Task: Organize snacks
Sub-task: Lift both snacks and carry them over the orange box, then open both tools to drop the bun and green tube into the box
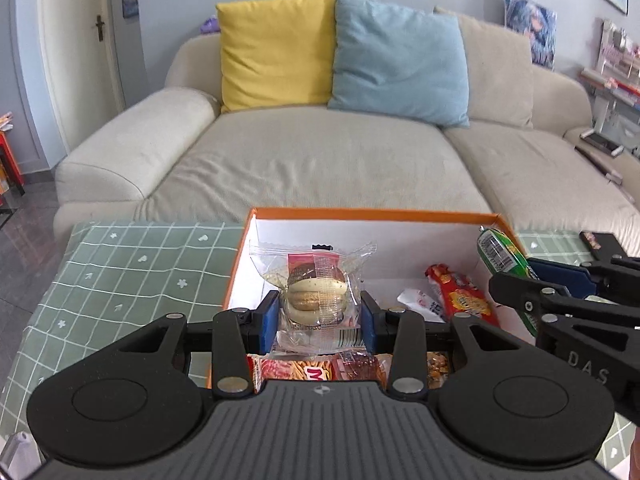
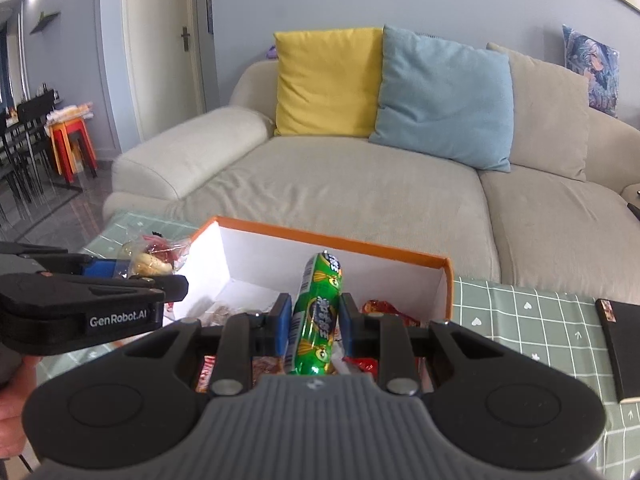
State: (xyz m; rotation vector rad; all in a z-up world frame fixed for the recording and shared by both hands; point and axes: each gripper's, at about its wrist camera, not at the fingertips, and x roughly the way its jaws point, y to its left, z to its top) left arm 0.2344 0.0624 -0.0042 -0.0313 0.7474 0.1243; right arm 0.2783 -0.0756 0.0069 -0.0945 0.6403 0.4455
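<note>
Carry step, both hands loaded — you look to be mid-transfer, judging by how both snacks hang above the orange box [image 1: 372, 213] rather than resting in it

Left gripper [image 1: 319, 316]: jaws part-way closed, blue pads pressing either side of a clear-wrapped cake [image 1: 316, 288], a chocolate-topped sandwich-style pastry. It's held upright in the wrapper, over the near left part of the box

Right gripper [image 2: 316, 316]: jaws drawn in tight on a green sausage stick [image 2: 318, 312], gripped near its lower half, long axis pointing away from you and tilted up. It sits over the middle of the box

Box contents, as far as visible: white interior, far half mostly bare floor. A red cracker packet [image 1: 464, 298] lies toward the right, a small white wrapper [image 1: 420, 300] beside it. Along the near wall, under your left gripper, a row of packets — red and brown wrappers, partly hidden, can't read them

Box sits on a table with a green checked cloth [image 1: 120, 272]; a dark flat item [image 2: 620, 344] lies on the cloth right of the box, well apart from it. Couch behind

Next move, my read: choose a destination for each snack. Whether they're going in or coming out the frames don't say. Either way, keep the two grippers clear of each other — they're close side by side — and lower one before the other, easing the jaws apart only once the item rests on something
</note>
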